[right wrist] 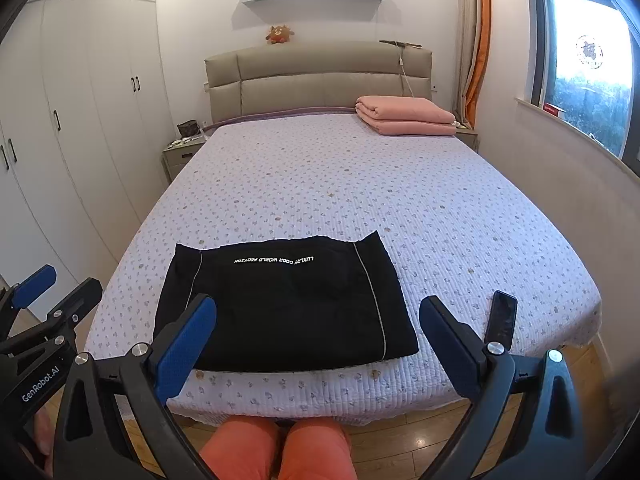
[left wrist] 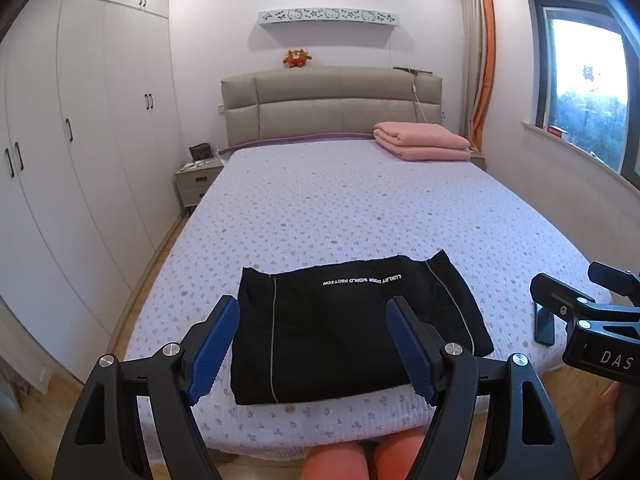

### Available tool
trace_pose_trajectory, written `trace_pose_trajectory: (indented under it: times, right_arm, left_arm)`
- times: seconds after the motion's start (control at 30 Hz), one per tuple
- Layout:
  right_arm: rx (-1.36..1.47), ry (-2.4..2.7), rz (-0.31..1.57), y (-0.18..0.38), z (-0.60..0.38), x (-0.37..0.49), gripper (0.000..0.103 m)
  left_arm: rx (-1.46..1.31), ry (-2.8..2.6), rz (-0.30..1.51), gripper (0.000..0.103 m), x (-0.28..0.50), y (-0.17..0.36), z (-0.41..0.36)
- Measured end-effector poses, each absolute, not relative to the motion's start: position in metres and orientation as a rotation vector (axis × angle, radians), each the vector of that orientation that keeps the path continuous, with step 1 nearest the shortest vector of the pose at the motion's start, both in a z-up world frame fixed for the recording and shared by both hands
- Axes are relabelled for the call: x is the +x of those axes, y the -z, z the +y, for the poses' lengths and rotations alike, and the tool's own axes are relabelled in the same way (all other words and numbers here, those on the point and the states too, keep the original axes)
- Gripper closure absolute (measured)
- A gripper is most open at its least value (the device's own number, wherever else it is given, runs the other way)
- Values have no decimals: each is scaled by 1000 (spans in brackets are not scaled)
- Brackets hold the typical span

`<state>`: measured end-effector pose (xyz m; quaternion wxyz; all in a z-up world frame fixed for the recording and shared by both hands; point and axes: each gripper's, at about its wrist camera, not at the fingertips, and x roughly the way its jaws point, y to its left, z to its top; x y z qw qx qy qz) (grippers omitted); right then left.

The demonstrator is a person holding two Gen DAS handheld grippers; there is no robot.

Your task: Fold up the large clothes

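A folded black garment (left wrist: 344, 328) lies flat on the bed (left wrist: 340, 208), near its foot edge. The left gripper (left wrist: 316, 346) hangs just above it with jaws spread wide and nothing between them. The right gripper (right wrist: 316, 344) hovers beside it, also wide and empty, over the garment's right part. A phone (right wrist: 502, 316) lies just right of the right gripper's fingers
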<state>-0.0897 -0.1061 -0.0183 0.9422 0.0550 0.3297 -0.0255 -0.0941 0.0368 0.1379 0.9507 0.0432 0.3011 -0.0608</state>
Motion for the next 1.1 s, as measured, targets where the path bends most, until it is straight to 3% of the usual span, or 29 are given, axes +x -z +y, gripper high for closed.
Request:
trace_pose_trajectory:
  times: [1.1]
  right_arm:
    - [127, 37, 698, 24, -107, -87, 1]
  left_arm:
    - [89, 124, 634, 26, -91, -133, 38]
